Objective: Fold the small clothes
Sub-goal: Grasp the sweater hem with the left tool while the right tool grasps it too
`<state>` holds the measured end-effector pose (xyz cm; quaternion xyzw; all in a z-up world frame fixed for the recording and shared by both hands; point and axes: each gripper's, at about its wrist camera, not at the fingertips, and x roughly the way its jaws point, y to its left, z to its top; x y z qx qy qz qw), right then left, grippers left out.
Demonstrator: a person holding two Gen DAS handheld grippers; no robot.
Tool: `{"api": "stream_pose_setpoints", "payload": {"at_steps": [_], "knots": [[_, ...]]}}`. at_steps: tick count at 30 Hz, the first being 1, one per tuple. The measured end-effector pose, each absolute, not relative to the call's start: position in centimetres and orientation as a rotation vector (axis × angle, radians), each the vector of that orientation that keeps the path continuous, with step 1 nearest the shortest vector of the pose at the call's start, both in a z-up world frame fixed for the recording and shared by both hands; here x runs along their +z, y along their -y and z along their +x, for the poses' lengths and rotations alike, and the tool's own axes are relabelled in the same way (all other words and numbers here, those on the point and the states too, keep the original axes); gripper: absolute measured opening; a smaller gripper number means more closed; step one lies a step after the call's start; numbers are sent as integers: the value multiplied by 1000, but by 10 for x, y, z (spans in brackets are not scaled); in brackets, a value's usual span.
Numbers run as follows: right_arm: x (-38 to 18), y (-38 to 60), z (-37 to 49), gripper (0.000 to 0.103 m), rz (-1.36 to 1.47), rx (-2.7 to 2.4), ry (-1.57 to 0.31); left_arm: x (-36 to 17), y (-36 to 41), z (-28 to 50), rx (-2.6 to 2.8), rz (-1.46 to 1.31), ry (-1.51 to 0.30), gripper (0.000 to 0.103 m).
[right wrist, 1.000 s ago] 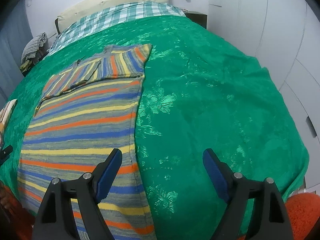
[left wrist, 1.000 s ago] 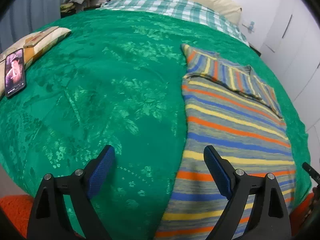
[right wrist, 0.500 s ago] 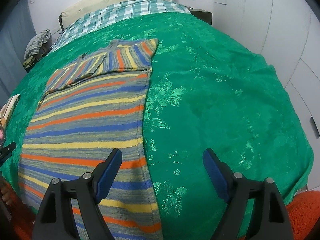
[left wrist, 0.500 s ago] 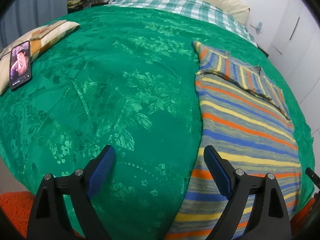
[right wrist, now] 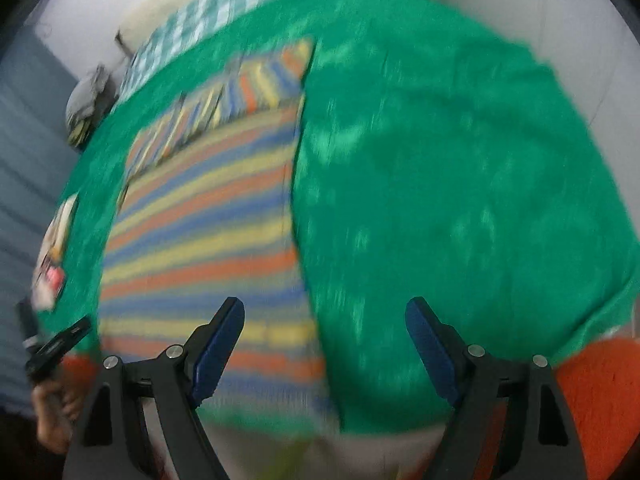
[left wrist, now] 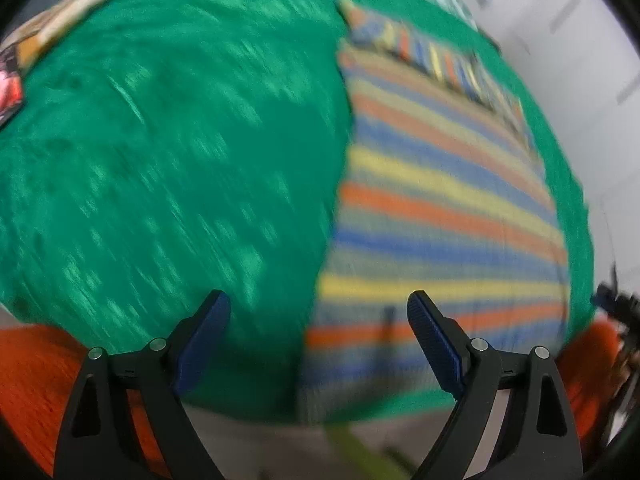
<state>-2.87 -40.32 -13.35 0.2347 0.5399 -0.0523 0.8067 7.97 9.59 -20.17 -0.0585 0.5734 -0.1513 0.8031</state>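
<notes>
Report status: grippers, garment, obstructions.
Left hand-held gripper open, empty. Right hand-held gripper open, empty. Striped garment flat on green bedspread, sleeves folded in. Nothing on it.

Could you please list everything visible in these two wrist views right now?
striped garment: one, orange, yellow, blue and grey stripes, flat on the bedspread, far end folded over.
bedspread: one, green, covering the bed.
checked sheet: one, green and white, at the bed's head.
phone: one, screen lit, at the bed's left edge beside a cushion, beige.
rug: one, orange, on the floor.
left gripper: one, black with blue pads, open, empty.
right gripper: one, same colours, open, empty.
</notes>
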Motion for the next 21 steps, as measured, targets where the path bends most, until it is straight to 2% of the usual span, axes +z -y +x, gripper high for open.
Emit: {"api": "stream_pose_setpoints", "payload": {"at_steps": [4,6,9,10,11,12,13,17,21], "knots": [[-153,394,-43,82,567,-24,-1277,-212,-71,70,-346,13,-1288,86],[-166,382,-42,79,536,3,-1327,-213,-63,67,-344,66,-1302,78],[-186,360,-32,66,466,70,-1416,-213,-58,65,-347,86,-1330,57],[-195,354,-29,53,461,90,-1452,-213,-57,64,-357,90,-1342,38],[-200,352,-28,32,456,95,-1471,-214,-57,64,-362,92,-1353,11],[-201,350,-28,20,448,100,-1479,-214,-58,64,-364,89,-1366,6],[-200,349,-27,8,443,110,-1480,-214,-60,64,-373,69,-1375,6],[-184,357,-28,7,443,135,-1445,-200,-71,73,-417,-31,-1401,4],[-154,380,-15,7,578,202,-1361,-163,-79,108,-499,-189,-1364,4]]}}
